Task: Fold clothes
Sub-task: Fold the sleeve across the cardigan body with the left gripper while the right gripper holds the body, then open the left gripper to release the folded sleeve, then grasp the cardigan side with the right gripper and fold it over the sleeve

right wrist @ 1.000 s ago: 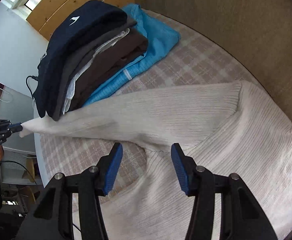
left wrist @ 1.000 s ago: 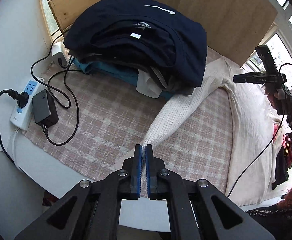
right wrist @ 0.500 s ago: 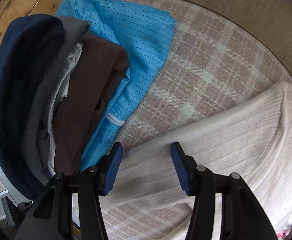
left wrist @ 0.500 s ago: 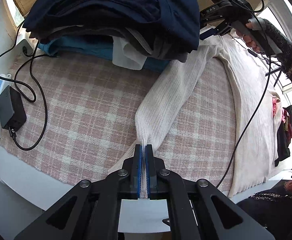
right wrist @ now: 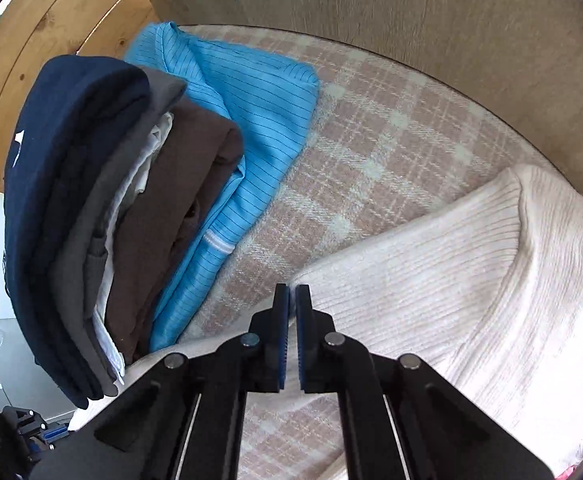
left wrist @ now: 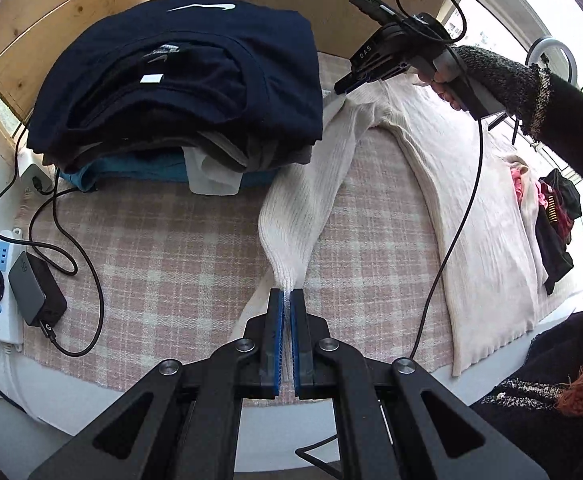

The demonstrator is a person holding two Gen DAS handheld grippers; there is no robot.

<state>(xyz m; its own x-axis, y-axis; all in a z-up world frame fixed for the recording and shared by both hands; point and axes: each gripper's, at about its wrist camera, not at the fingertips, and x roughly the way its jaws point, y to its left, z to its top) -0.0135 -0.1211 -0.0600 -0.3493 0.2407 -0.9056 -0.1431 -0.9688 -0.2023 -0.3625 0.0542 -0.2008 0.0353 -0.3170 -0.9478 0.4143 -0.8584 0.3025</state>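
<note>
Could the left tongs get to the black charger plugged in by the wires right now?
Probably not yet: the left tongs are shut on the cream sweater sleeve. The charger lies uncovered off to their left, so they'd need to let go first.

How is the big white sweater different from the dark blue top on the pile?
The cream sweater lies spread open on the plaid cloth, while the navy top is folded on the stack. The cream sweater is ribbed knit; the navy top looks smooth, with a white swoosh logo. The left gripper pinches the sweater's sleeve end and the right gripper its upper sleeve edge; nothing holds the navy top. Both are clothes on the same table.
</note>
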